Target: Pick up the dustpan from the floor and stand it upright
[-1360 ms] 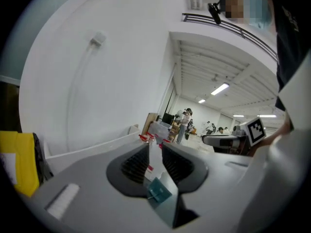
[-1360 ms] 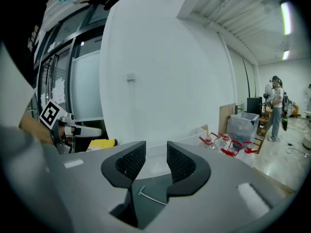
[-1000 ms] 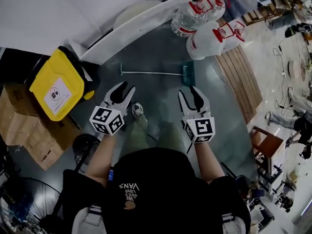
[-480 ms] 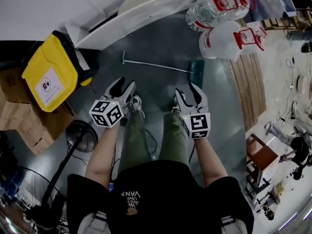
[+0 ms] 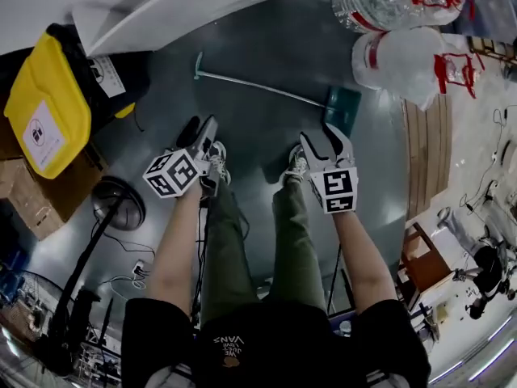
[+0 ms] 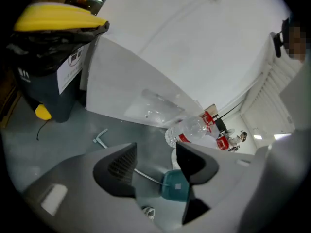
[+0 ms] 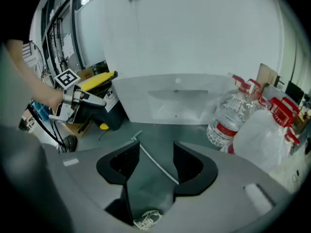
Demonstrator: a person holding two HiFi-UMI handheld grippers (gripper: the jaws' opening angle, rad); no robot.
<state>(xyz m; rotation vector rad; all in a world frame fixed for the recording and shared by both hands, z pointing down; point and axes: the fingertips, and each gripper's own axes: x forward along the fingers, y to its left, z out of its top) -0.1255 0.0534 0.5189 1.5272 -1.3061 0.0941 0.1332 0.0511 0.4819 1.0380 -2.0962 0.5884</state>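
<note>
Dustpan [image 5: 342, 108] lies ahead, handle running left, pan nearest right gripper [image 5: 321, 141] (left gripper [image 5: 200, 128] too: 2 empty, jaws just opened apart).

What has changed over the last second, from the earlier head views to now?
Both the left gripper and the right gripper have dropped toward the floor, nearer the dustpan, and their jaws have just been opening; neither holds anything. The dustpan lies flat as before; the yellow-lidded bin and water bottles have not moved.
</note>
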